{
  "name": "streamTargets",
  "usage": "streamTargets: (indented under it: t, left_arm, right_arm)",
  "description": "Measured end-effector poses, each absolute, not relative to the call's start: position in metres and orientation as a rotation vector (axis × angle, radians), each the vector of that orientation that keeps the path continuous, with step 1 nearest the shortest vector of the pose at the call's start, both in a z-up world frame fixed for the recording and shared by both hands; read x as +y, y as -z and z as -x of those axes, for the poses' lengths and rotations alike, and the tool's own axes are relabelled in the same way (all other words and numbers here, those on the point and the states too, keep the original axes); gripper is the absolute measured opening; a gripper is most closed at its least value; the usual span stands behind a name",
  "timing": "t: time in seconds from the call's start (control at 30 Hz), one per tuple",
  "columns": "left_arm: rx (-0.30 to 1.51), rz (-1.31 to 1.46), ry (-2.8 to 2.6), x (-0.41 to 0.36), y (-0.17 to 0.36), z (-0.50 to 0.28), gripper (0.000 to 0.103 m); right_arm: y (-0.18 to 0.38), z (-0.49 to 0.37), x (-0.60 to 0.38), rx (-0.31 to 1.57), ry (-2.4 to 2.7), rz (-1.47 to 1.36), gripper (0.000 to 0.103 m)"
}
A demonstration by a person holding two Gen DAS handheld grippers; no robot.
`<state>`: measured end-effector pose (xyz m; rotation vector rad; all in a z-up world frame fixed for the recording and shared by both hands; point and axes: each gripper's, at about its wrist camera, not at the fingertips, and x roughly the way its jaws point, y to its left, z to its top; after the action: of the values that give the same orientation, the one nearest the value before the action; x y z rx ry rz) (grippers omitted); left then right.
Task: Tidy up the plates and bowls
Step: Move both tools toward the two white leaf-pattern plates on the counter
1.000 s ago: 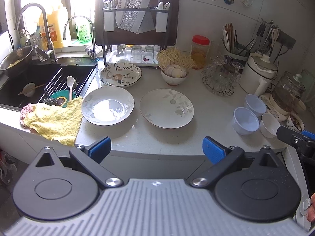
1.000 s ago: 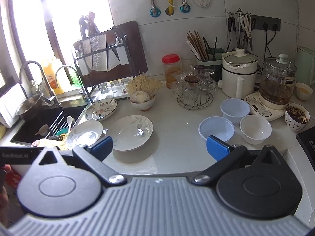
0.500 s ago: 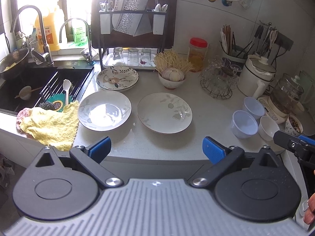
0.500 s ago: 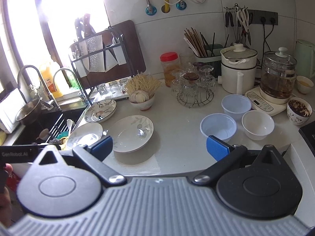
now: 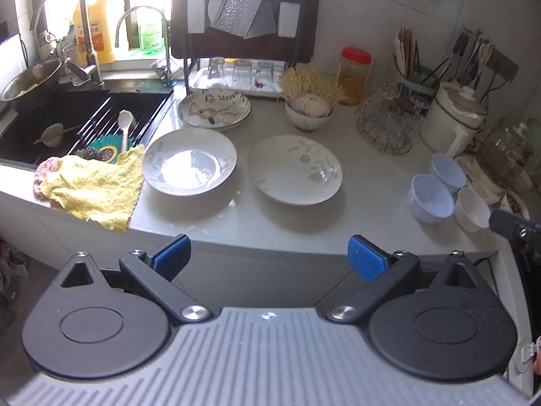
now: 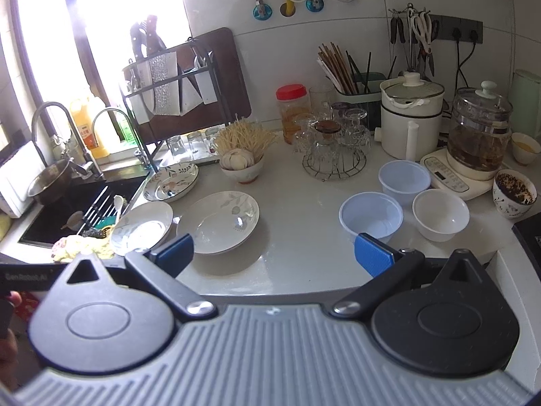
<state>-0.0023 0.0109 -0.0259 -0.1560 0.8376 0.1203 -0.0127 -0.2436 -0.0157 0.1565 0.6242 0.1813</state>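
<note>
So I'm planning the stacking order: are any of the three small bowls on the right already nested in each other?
No, the two pale blue bowls and the white bowl each sit separately on the counter, side by side.

Yellow cloth point(image 5: 93, 189) draped over counter edge beside black sink point(image 5: 67, 118). Red-lidded jar point(image 5: 354, 76) near wall. Wire rack of glasses point(image 6: 333, 149) left of white pot point(image 6: 410, 118); glass kettle point(image 6: 480, 128) further right.

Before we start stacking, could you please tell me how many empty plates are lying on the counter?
3: a patterned plate beside the sink, a glossy white plate by the yellow cloth, and a leaf-print plate mid-counter. None appear hidden.
</note>
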Motion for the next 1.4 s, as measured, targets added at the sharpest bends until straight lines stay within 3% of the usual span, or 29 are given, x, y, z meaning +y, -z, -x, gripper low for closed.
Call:
streamTargets:
  t: [1.4]
  left_arm:
    - [0.841,0.18,-0.176,-0.011,0.045,-0.013,0.101]
  right_arm:
    - [0.037,-0.023,-0.241,0.673,-0.32,-0.106,0.103]
